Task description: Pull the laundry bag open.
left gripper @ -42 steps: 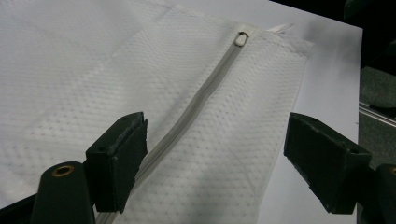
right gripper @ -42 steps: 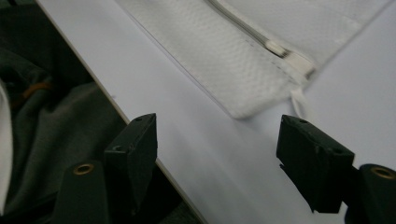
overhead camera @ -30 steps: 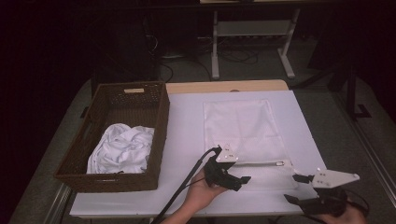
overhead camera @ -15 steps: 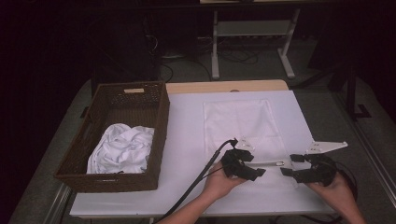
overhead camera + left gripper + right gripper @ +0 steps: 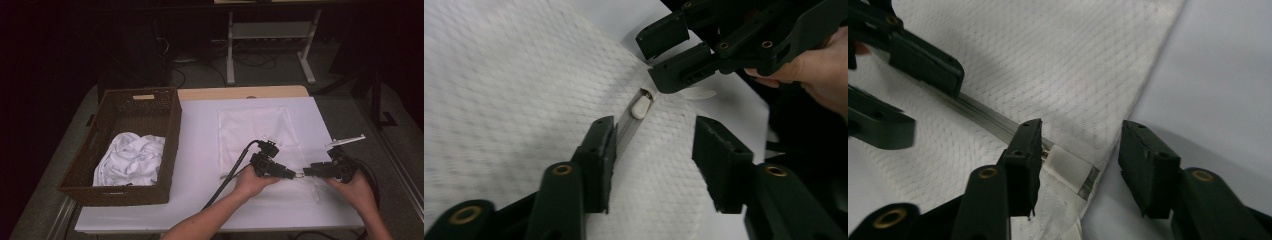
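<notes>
White covering is lying over the bench, with dark floor beyond. A mesh laundry bag is lying flat right of the wicker basket. Both grippers are meeting at its near zippered edge. The left gripper and right gripper have just been closing, jaws half-spread, pinching nothing yet. Risk: jaws catching mesh instead of the zipper pull, dragging the bag. Zipper teeth are reading blurred; the basket's contents are hard to identify.
</notes>
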Demonstrator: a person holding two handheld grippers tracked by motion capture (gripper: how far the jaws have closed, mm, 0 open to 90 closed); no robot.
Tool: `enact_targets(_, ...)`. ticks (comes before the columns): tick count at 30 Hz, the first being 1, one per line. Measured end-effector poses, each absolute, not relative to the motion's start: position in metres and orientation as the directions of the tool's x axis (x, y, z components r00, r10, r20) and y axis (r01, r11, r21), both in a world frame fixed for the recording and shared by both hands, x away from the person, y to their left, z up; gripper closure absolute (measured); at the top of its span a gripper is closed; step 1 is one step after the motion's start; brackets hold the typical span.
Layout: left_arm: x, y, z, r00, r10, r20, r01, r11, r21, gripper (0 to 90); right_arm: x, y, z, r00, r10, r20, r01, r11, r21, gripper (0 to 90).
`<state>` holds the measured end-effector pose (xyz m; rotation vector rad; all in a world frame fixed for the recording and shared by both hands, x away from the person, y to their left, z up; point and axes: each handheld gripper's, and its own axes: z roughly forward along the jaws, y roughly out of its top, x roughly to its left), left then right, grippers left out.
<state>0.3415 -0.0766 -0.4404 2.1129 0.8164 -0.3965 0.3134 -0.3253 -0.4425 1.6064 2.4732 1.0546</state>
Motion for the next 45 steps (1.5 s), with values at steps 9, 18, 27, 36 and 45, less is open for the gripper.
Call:
enact_targets(9, 0.352, -0.090, -0.452, 0.673, 0.438, -0.595, 0.738, -0.443, 0.509, 65.8, 0.319, -0.331, -0.447, -0.436, 0.812, 0.388, 0.848, 0.227, 0.478, 60.7)
enact_targets(18, 0.357, -0.100, -0.467, 0.624, 0.446, -0.641, 0.779, -0.423, 0.464, 71.0, 0.319, -0.329, -0.449, -0.435, 0.791, 0.431, 0.860, 0.224, 0.458, 70.2)
enact_targets(27, 0.360, -0.102, -0.472, 0.565, 0.406, -0.718, 0.819, -0.381, 0.429, 67.3, 0.317, -0.332, -0.444, -0.475, 0.756, 0.451, 0.831, 0.216, 0.513, 84.2)
enact_targets(36, 0.361, -0.102, -0.472, 0.560, 0.348, -0.751, 0.815, -0.391, 0.427, 68.4, 0.316, -0.335, -0.442, -0.477, 0.746, 0.464, 0.825, 0.198, 0.530, 84.2)
enact_targets(45, 0.356, -0.106, -0.470, 0.587, 0.356, -0.727, 0.802, -0.378, 0.462, 78.0, 0.314, -0.339, -0.438, -0.477, 0.734, 0.483, 0.815, 0.164, 0.556, 84.5)
